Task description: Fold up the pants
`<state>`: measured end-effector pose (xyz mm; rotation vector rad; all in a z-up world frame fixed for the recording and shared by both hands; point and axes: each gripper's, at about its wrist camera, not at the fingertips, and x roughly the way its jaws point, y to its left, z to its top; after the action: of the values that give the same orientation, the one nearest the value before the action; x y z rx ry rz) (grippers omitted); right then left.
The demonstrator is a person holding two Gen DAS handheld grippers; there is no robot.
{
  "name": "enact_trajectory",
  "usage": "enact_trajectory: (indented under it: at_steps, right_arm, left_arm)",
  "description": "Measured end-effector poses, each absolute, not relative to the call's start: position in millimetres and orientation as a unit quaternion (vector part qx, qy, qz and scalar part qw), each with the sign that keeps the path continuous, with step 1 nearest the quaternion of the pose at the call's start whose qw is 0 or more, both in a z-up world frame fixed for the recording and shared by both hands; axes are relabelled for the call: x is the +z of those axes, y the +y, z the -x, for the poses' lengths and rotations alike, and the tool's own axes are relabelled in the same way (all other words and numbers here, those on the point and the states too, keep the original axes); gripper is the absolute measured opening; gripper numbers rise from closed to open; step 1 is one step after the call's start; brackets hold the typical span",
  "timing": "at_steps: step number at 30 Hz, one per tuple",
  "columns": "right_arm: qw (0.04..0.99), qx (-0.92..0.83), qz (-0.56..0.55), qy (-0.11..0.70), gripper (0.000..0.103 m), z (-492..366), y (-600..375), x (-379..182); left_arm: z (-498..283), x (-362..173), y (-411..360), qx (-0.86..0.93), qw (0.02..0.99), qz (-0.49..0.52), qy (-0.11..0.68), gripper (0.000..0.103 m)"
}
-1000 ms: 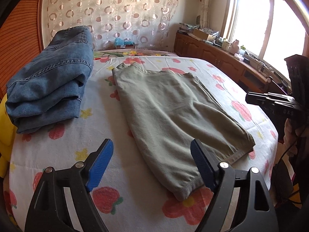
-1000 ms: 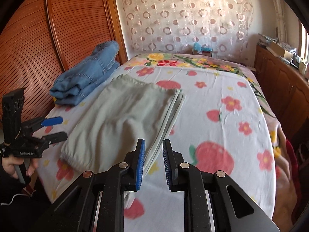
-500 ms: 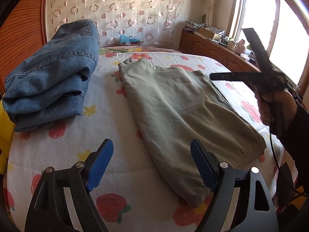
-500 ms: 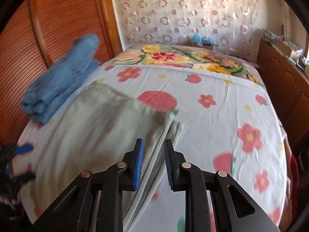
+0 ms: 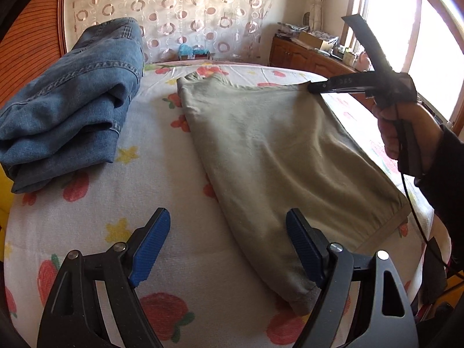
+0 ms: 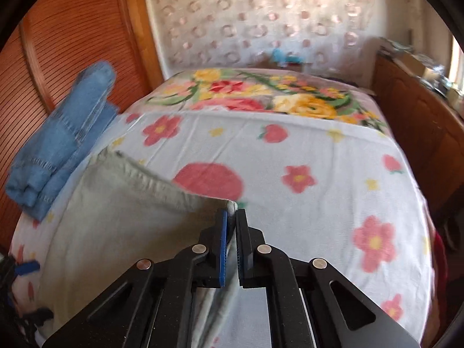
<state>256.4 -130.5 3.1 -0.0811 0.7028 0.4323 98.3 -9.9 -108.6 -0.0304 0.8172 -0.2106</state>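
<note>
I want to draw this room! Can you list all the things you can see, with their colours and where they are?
pants: one, grey-green, flat on bed, middle
jeans: one stack, blue, folded, bed's left edge
bed sheet: one, white with red and yellow flowers
curtain: one, pale with rings, behind bed
cabinet: one, brown wood, under window
left gripper: black, blue pads, open over bed
right gripper: black, just closed on pants' corner
hand: one, holding right gripper
</note>
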Motion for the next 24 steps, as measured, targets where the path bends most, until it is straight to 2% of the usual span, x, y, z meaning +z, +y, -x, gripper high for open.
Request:
enact_trajectory:
  at_steps: [6, 7, 8, 14, 15, 18, 24]
  right_arm:
    - [0.921, 0.191, 0.058, 0.336, 0.006, -251, -124, 3]
    - [0.92, 0.187, 0.06, 0.339, 0.015, -250, -124, 3]
    - [0.92, 0.181, 0.065, 0.34, 0.018, -248, -124, 2]
    - [0.918, 0.194, 0.076, 0.337, 0.02, -216, -138, 10]
    - [0.919, 0.197, 0.077, 0.333, 0.027, -207, -142, 12]
    - [0.918, 0.216, 0.075, 0.324, 0.057, -171, -153, 10]
    - [0.91, 0.234, 0.08, 0.334, 0.058, -116, -164, -11]
  left_arm:
    - [-97, -110, -13, -0.097, 0.913, 0.001, 0.396, 0.083]
    - [-97, -110, -14, -0.096, 0.913, 0.0, 0.396, 0.083]
    - [-98, -109, -13, -0.095, 0.913, -0.001, 0.396, 0.083]
    - [-98, -110, -14, -0.091, 0.914, -0.009, 0.396, 0.083]
    - [-99, -110, -14, -0.091, 0.914, -0.009, 0.396, 0.083]
    - [-99, -110, -14, -0.09, 0.914, -0.01, 0.395, 0.083]
    - [-98, -110, -15, -0.088, 0.914, -0.015, 0.395, 0.083]
